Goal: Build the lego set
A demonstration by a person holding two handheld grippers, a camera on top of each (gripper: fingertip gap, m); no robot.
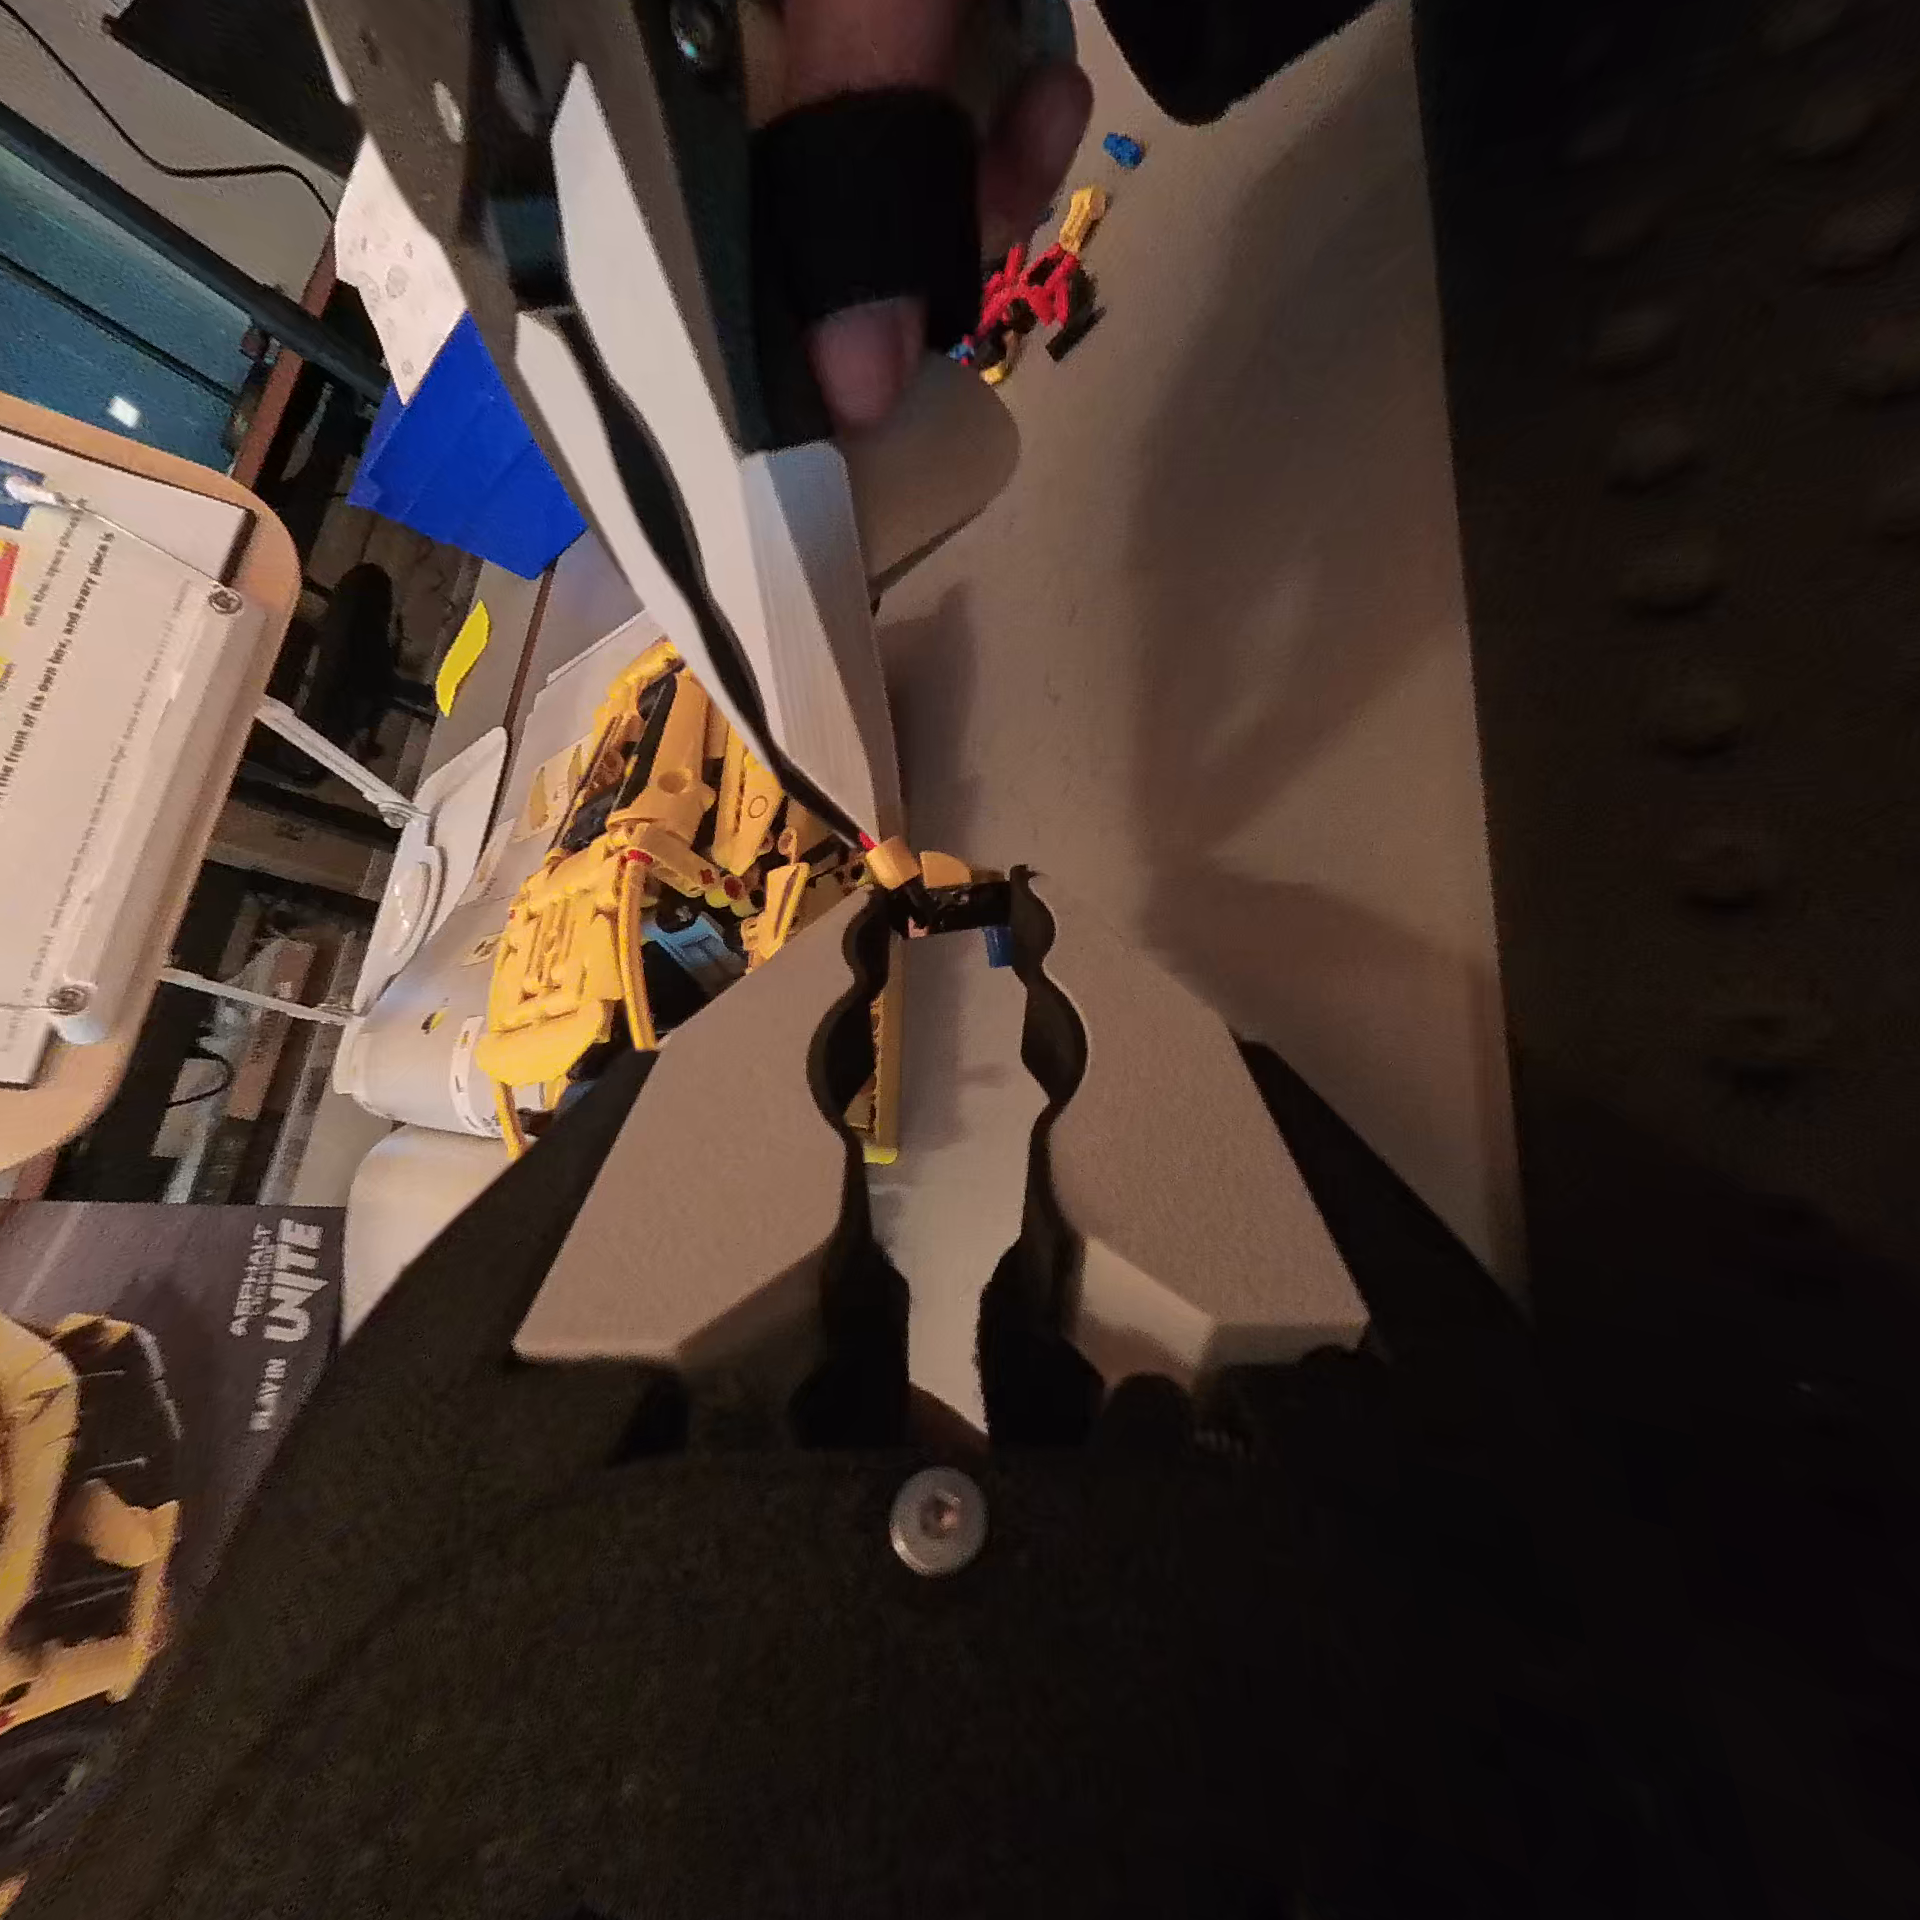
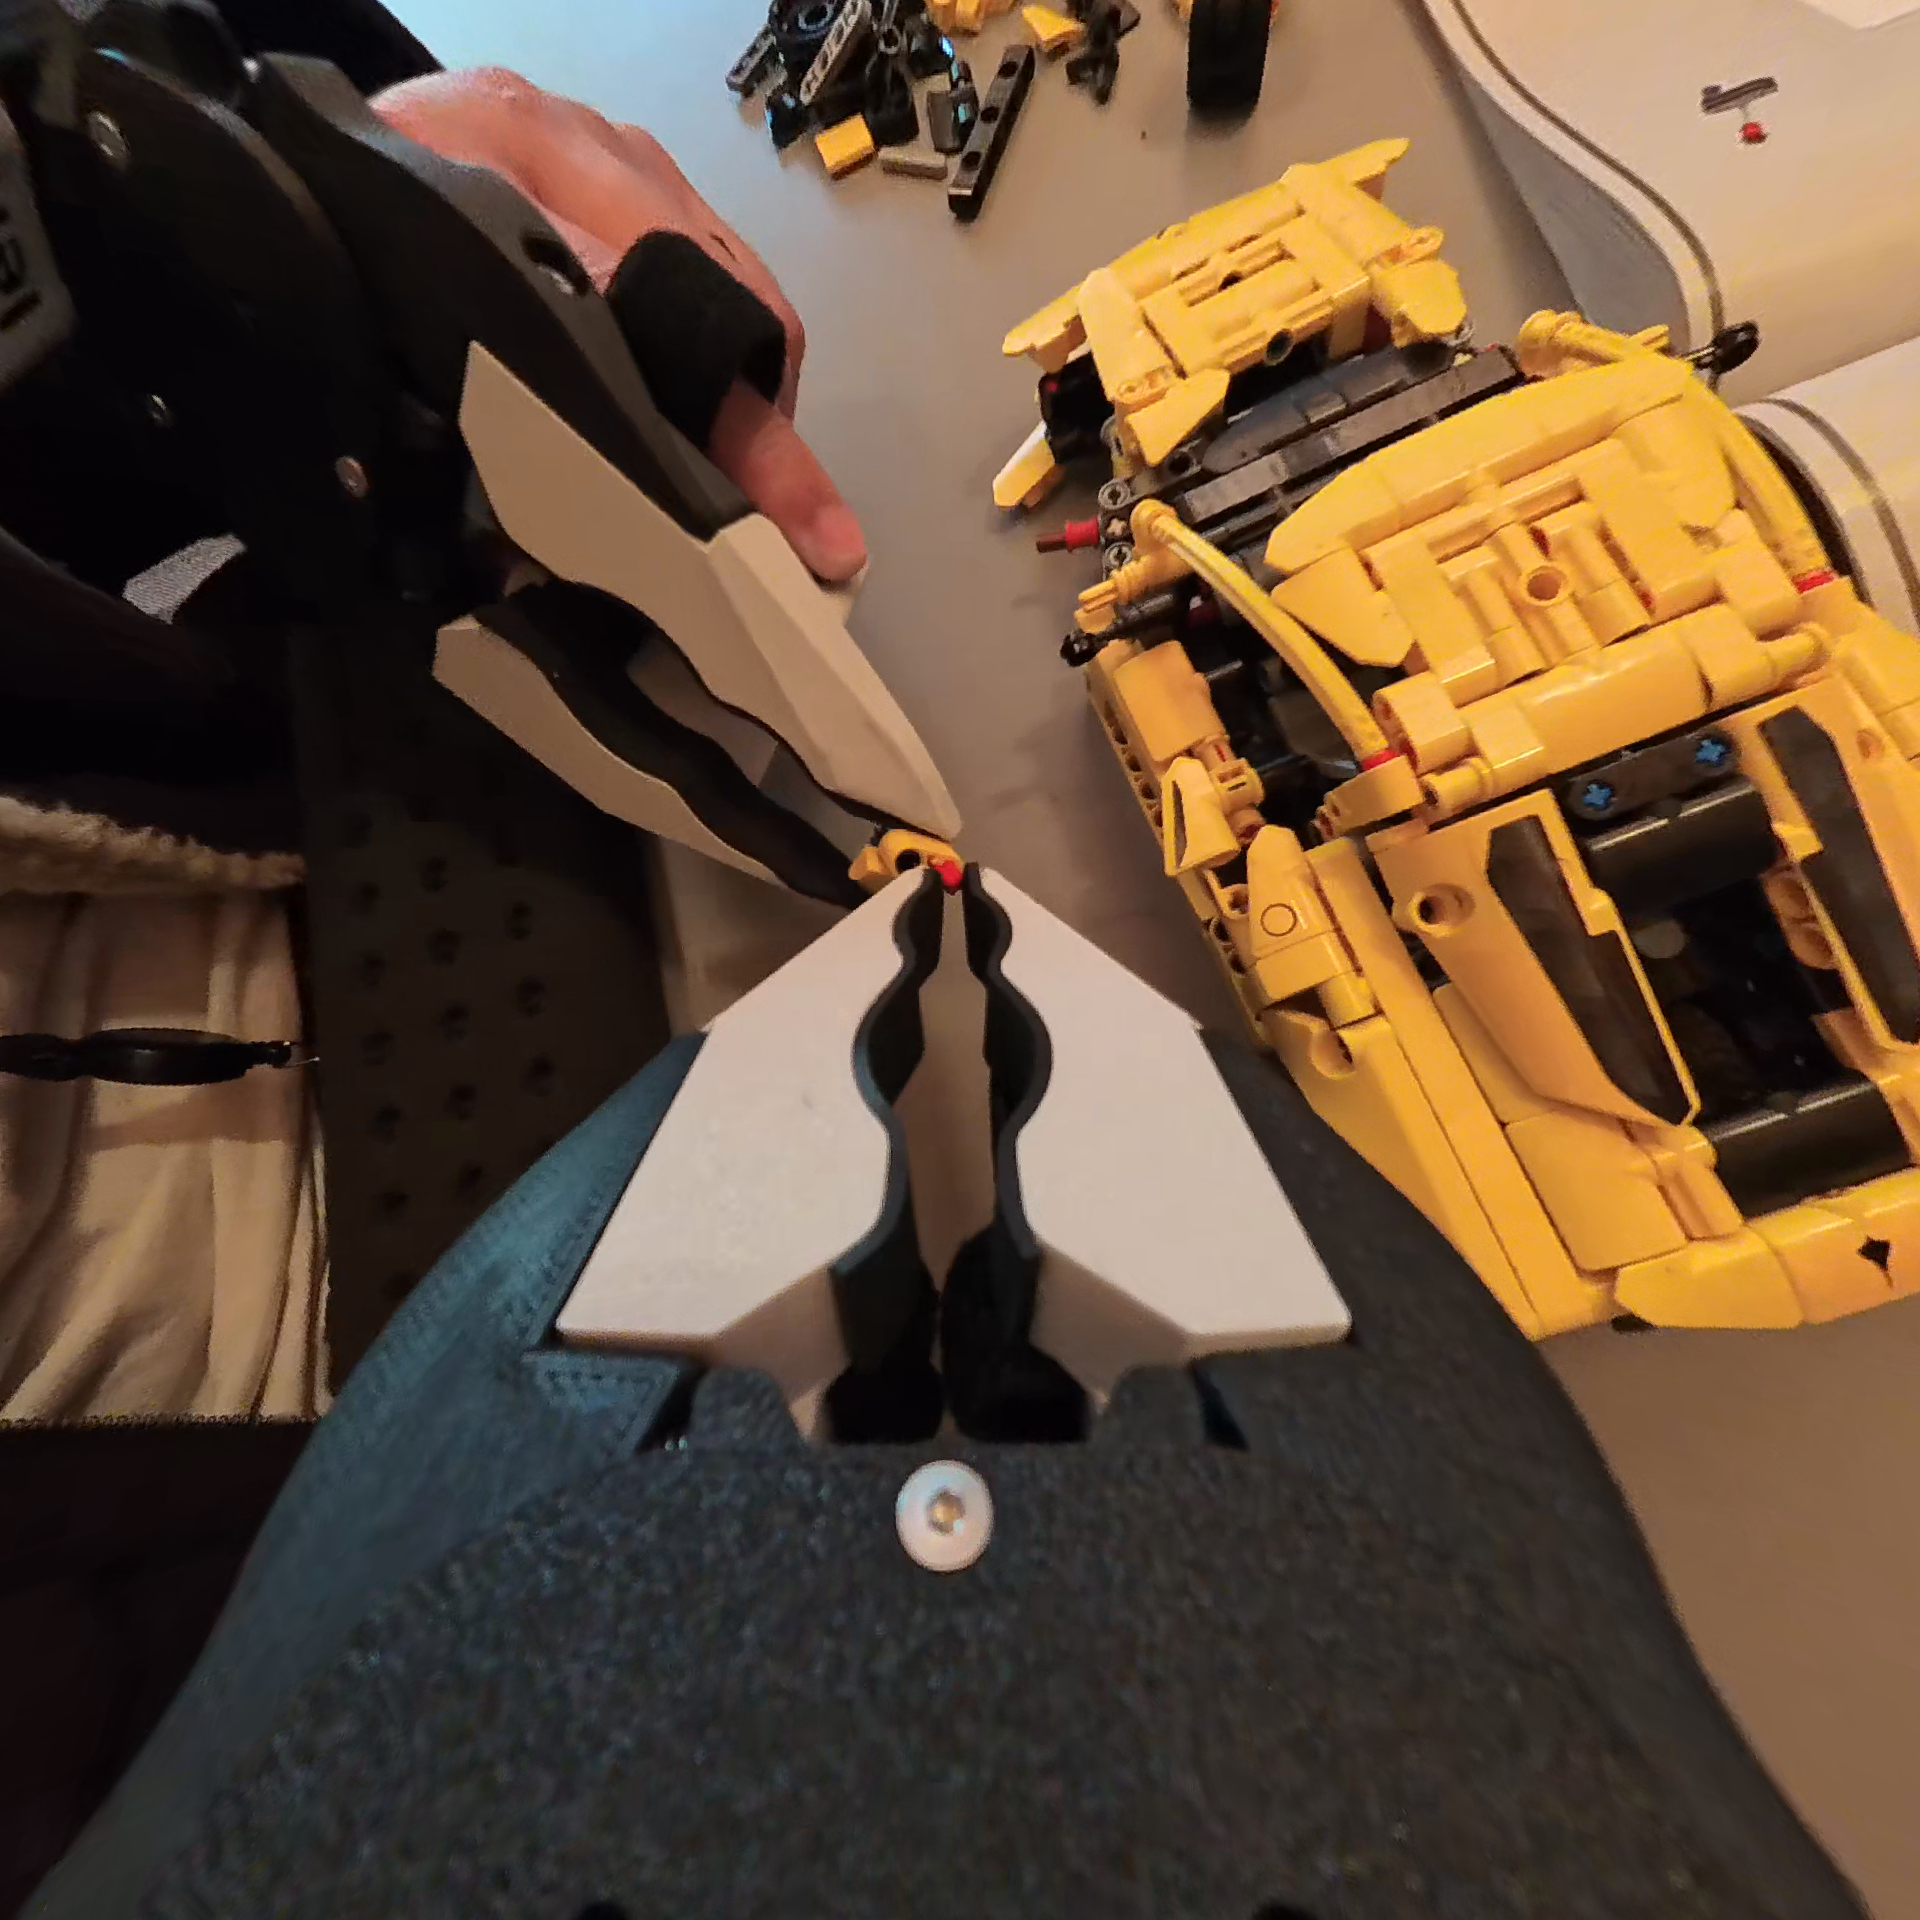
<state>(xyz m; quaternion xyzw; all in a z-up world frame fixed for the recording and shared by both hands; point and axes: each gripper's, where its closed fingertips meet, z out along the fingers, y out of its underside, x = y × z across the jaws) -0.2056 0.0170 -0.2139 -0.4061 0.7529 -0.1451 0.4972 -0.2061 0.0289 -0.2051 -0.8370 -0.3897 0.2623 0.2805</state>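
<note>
Between the two gripper tips, above the grey table (image 2: pixel 914 436), a small yellow-and-black piece (image 1: pixel 940 888) is held. Its long axis runs across the left gripper (image 1: pixel 945 899), whose jaws are clamped on its black end; the yellow end points toward the right gripper (image 2: pixel 945 878), whose nearly closed tips pinch a red pin (image 2: pixel 948 871) there. The yellow car (image 2: pixel 1507 779) lies just right of the right gripper, its length running away along the table.

The lego car (image 2: pixel 1507 831) lies on the table (image 2: pixel 935 436), right of the two grippers' meeting tips. Loose lego parts (image 2: pixel 914 94) lie behind the car. A small lego assembly (image 1: pixel 945 894) sits between both tips.
</note>
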